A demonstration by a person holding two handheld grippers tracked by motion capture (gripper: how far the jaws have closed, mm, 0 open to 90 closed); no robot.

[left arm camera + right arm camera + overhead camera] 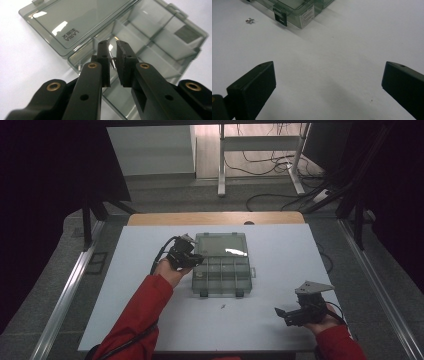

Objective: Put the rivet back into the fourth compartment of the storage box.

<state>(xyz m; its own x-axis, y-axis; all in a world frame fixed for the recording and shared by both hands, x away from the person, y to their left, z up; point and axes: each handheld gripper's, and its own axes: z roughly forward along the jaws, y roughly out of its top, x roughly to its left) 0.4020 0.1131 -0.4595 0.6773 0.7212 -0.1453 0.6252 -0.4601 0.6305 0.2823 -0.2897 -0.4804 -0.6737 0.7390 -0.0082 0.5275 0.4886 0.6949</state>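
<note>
Smoky green plastic makes up the open box (221, 270) lying in the middle of the white table (150, 320). Its lid (220, 244) is folded flat on the far side and its long side runs left to right across the table in the high view. Thin walls divide the tray into compartments, and two dark latches sit on its near edge.

My left gripper (113, 53) hangs over the left end of the box, pointing into the tray. Its jaws are nearly together, clamped on one small metal screw (112, 60). The screw lies crosswise between the pads, with its long axis running from one pad to the other, and a short shiny part of it shows in the narrow gap. In the left gripper view it sits above a compartment near the hinge. Another small metal piece (79, 66) lies by the box wall just to the left of my jaws; I cannot tell whether it is inside or outside the tray.

My right gripper (280, 312) rests low over the table at the near right, well apart from the box, pointing left toward it. Its jaws stand wide apart with nothing but bare table between them.

One more screw (249, 20) lies loose on the table just in front of the box, near one of the latches (280, 17). That makes one box, two grippers, one screw held and one loose on the table.
</note>
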